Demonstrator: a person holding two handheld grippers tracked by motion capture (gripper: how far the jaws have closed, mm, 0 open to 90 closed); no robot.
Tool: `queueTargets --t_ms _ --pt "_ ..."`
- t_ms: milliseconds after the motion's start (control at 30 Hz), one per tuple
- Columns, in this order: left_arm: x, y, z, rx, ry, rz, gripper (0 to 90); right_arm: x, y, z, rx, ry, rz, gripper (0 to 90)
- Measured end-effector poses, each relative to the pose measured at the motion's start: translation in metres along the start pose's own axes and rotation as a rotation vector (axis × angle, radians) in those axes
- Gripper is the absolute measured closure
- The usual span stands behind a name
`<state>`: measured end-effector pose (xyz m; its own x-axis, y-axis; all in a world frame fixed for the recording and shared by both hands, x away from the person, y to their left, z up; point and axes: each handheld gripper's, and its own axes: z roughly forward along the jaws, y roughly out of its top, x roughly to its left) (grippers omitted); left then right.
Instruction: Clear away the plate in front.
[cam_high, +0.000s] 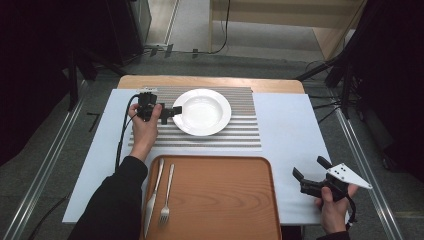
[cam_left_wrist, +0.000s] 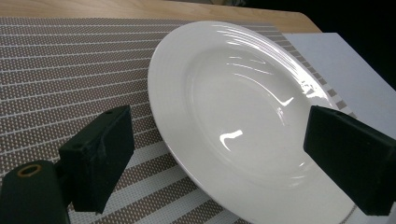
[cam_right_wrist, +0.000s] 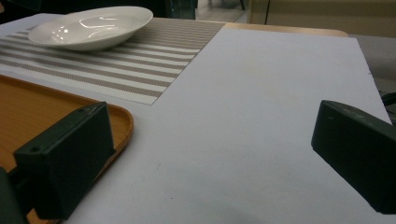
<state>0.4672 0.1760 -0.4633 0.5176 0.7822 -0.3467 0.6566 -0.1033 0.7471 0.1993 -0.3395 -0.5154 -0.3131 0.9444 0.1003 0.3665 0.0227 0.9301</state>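
High view: left hand-held gripper (cam_high: 176, 111) wide open at plate (cam_high: 202, 111) rim, on mat (cam_high: 240, 135); right hand-held gripper (cam_high: 310, 172) wide, near worktop's right edge.

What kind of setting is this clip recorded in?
Probably a lab or studio mock-up of a dining table: a white plate on a striped placemat, cutlery on a wooden tray, with cables across the floor.

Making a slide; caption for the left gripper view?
Open left hand-held gripper at the rim of a round white ceramic plate on a striped woven placemat.
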Motion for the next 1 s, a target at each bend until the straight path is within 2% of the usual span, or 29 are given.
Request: queueTargets --t_ms 367,600,767,800,833,1000 --pt "0.009 -0.005 0.016 0.052 0.020 -0.039 7.7 -0.001 0.000 0.000 0.001 0.006 0.004 0.0" --pt "0.013 -0.008 0.025 0.080 -0.001 -0.073 8.1 -0.001 0.000 0.000 0.000 0.008 0.007 0.0" --pt "0.013 -0.009 0.029 0.106 0.011 -0.085 8.4 -0.001 0.000 0.001 0.002 0.009 0.008 0.0" --pt "0.013 -0.009 0.030 0.111 0.024 -0.088 13.5 -0.001 0.000 0.001 0.002 0.008 0.008 0.0" --pt "0.013 -0.009 0.031 0.115 0.017 -0.093 16.2 -0.001 0.000 0.001 0.002 0.008 0.009 0.0" --pt "0.009 -0.008 0.035 0.124 0.011 -0.106 16.5 -0.001 0.000 0.001 0.002 0.007 0.005 0.0"
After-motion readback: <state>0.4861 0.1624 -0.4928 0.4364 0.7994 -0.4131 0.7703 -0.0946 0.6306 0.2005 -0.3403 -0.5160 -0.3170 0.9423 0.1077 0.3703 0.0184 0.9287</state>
